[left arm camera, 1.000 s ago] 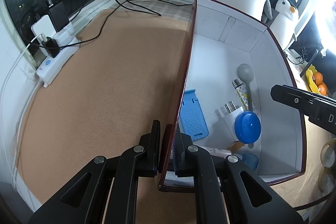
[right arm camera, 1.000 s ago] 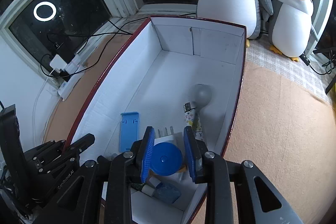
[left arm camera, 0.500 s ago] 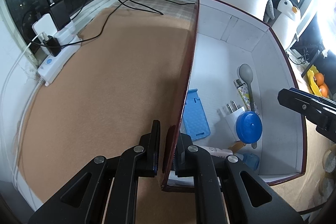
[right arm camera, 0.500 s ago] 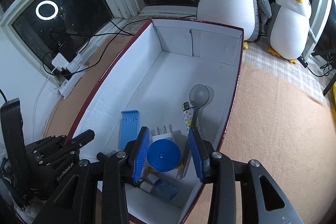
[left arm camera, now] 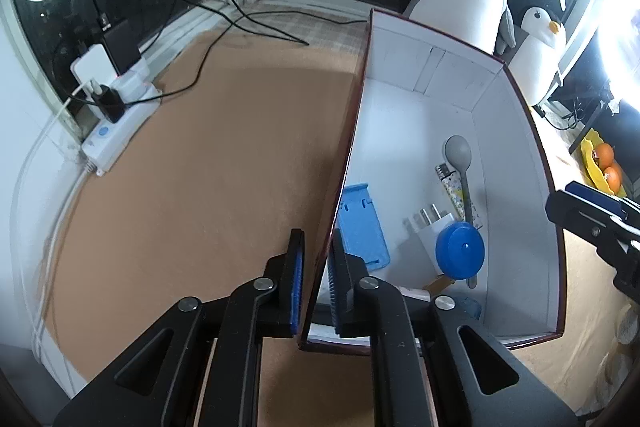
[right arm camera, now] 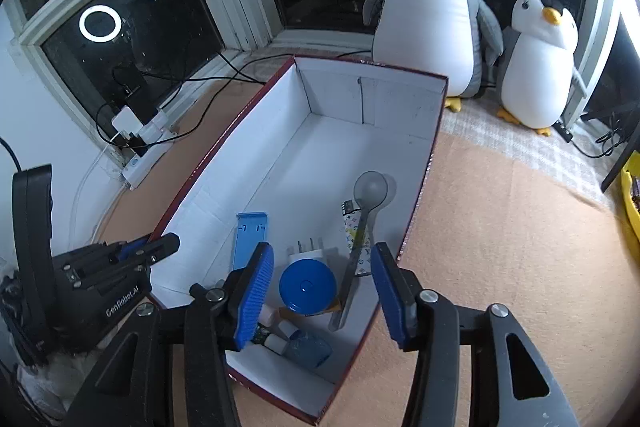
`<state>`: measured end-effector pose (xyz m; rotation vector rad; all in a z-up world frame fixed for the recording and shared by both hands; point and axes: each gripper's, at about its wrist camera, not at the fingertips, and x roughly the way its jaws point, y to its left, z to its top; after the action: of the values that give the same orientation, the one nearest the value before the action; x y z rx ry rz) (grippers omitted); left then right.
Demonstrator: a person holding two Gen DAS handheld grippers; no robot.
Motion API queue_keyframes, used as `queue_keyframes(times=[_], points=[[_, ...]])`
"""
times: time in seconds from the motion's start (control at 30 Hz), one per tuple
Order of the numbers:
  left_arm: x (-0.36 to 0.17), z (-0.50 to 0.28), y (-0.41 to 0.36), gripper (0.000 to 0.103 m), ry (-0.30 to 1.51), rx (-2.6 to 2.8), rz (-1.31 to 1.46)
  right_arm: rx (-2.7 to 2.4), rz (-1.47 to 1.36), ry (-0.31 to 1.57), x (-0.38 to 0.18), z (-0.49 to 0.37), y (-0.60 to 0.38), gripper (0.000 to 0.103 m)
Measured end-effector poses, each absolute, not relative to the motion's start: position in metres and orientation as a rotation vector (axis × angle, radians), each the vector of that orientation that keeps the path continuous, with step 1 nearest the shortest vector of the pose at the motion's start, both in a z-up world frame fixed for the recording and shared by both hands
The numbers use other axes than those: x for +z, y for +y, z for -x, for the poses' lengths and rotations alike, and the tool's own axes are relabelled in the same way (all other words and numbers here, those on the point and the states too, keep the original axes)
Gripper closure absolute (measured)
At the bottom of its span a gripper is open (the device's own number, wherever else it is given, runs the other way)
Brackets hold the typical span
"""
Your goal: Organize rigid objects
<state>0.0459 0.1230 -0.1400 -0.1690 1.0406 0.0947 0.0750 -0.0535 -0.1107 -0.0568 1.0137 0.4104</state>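
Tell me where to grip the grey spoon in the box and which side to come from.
Grip the spoon at mid-handle, coming straight down from above with the pads across its width. The handle is thin and its lower end leans up over the blue round lid. The bowl lies wide and flat on the box floor.

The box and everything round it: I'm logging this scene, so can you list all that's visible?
box: 1, red outside, white inside, on tan mat
round lid: 1, blue, in box
plug adapter: 1, white, in box
spoon: 1, grey, in box
phone stand: 1, blue, in box
penguin toys: 2, white-grey, by window
power strip: 1, white, left
left gripper: opening, astride box wall
right gripper: opening, above lid
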Motion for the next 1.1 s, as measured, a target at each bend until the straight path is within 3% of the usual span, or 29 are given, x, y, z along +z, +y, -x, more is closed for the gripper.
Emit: queue_keyframes(times=[0.13,0.27,0.3,0.37,0.5,0.77,1.1], points=[[-0.132,-0.045,0.122,0.086,1.023,0.089,0.170,0.406,0.068,0.990,-0.104,-0.067,-0.059,0.054],[-0.128,-0.042,0.117,0.085,1.017,0.085,0.158,0.395,0.078,0.968,-0.098,-0.060,-0.063,0.043],[-0.126,-0.041,0.116,0.082,1.015,0.084,0.156,0.394,0.079,0.962,-0.097,-0.058,-0.064,0.043],[-0.123,-0.039,0.114,0.068,1.006,0.080,0.156,0.387,0.083,0.951,-0.094,-0.054,-0.067,0.043],[-0.112,-0.035,0.108,0.064,0.979,0.073,0.140,0.371,0.062,0.936,-0.087,-0.048,-0.078,0.041],[-0.077,-0.020,0.088,0.037,0.883,0.052,0.106,0.313,0.032,0.860,-0.065,-0.028,-0.102,0.032],[-0.042,-0.004,0.071,0.028,0.790,0.034,0.075,0.236,-0.013,0.784,-0.044,-0.005,-0.130,0.024]])
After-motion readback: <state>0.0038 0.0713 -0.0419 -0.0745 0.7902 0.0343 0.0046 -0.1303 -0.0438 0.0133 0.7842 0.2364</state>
